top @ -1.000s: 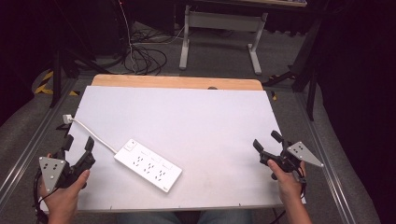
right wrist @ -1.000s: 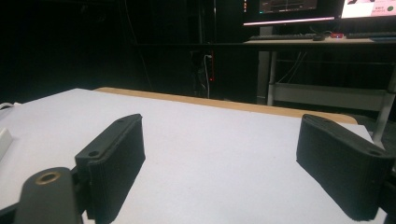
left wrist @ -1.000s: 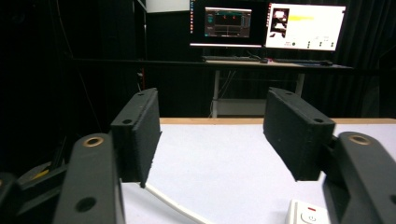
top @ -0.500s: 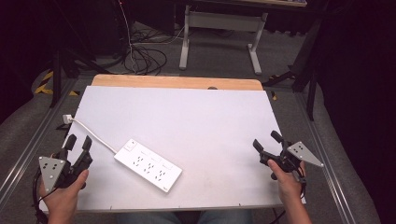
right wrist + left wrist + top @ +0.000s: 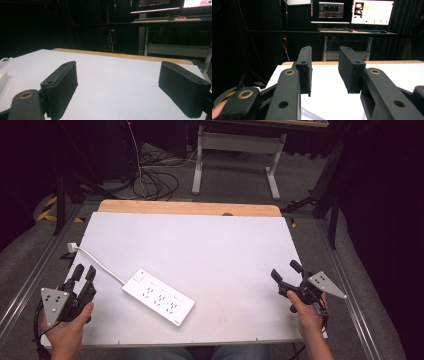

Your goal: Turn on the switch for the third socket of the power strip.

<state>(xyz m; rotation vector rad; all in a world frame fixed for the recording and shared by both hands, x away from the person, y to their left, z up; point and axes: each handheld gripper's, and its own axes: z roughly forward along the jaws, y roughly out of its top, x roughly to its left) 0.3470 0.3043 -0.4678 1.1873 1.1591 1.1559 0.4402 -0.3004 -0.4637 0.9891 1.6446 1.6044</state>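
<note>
lying slantwise on the white worktop [image 5: 210, 245], a power strip [image 5: 158, 296] sits nearer the left claw [image 5: 83, 273] than the right claw [image 5: 285, 271]. left gripper view: jaws narrowly apart, empty. right gripper view: jaws wide apart, strip [image 5: 3, 75] at left edge.

Only the power strip [image 5: 159, 296] and its cord [image 5: 98, 262] interrupt the white table [image 5: 225, 250] at left-centre.

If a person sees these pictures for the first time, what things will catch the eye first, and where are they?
First comes the white power strip, lying at a slant on the near left part of the white table, its cord running to the left edge. Next come the two black grippers: the left gripper at the near left corner, the right gripper near the right edge, both open and holding nothing.
</note>
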